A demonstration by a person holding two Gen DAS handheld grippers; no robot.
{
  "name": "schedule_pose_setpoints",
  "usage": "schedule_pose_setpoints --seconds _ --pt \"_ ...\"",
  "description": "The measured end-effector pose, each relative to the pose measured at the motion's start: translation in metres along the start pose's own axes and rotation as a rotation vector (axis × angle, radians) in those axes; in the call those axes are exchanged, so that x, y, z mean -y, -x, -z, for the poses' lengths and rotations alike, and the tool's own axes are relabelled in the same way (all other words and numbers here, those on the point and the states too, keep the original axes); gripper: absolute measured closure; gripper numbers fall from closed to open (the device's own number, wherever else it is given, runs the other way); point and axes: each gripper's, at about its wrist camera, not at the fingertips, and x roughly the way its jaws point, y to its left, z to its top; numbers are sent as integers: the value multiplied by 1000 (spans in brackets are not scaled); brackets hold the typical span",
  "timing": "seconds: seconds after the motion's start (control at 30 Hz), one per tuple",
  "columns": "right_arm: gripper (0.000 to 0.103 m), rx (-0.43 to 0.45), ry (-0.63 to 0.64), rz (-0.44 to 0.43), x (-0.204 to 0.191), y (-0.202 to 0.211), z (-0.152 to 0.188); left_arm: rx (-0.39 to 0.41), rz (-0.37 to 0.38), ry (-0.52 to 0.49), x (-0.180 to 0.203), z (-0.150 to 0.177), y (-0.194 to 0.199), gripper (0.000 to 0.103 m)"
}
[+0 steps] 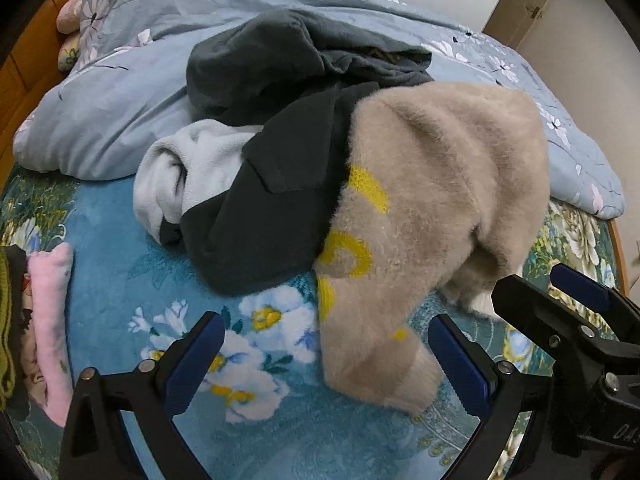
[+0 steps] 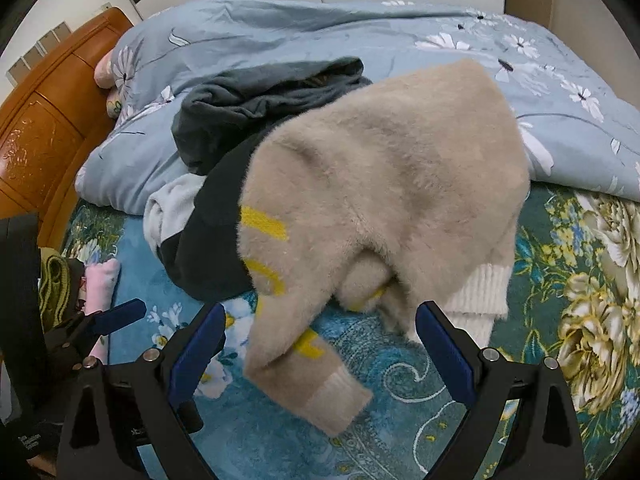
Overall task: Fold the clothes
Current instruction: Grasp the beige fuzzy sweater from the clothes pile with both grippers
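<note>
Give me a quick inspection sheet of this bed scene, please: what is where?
Surface: teal floral blanket on the bed.
Job's things: beige fuzzy sweater on top of a heap with a black garment, a dark grey garment and a pale blue fleece.
Clutter: pink cloth at the left edge.
Grippers: left gripper and right gripper, both jaws open, holding nothing.
Cables: nothing seen.
Surroundings: blue floral duvet, wooden headboard, white wall.

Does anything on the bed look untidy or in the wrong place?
Yes. The beige sweater lies crumpled over a heap of dark clothes, one sleeve trailing onto the blanket. Nothing looks damaged.
</note>
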Motion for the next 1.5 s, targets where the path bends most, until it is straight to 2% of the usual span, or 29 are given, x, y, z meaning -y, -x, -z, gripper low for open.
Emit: schedule_pose_setpoints --seconds 0.37,0.53,0.7,0.83,0.9,1.0,1.07,1.1,1.13,1.17,1.2,1.23,1.33,1.5 --pt "7 -48 4 -11 -1 -30 -5 27 -92 -50 -2 -10 -29 0" --pt "7 -59 -4 -34 0 -39 -5 15 -54 -46 -2 -14 -36 0" --pt "7 -36 -45 -73 10 -33 -6 16 -61 -38 -8 -26 -38 0" --pt "4 66 -121 -18 45 -1 -6 26 16 -50 -8 -55 -28 0" --pt "0 68 -151 9 60 5 -4 25 22 -80 1 -74 -26 0" --pt "0 45 -170 43 74 11 3 45 50 -72 10 -103 -26 1" --pt "0 27 -175 57 79 15 10 14 98 -29 13 -121 -31 7" --pt "0 20 -180 61 81 19 15 -10 115 -15 16 -127 -34 17" --pt "0 12 -186 65 82 23 20 -36 120 -5 19 -130 -36 37" --pt "0 5 -193 69 83 26 25 -62 125 4 23 -134 -38 52" --pt "0 -1 -203 73 84 30 30 -73 127 7 26 -135 -35 79" --pt "0 -7 -214 77 86 34 35 -68 127 3 30 -135 -28 93" --pt "0 -17 -264 81 91 41 43 -28 167 20 36 -132 6 95" --pt "0 -3 -323 92 97 72 52 156 320 121 20 -131 121 96"
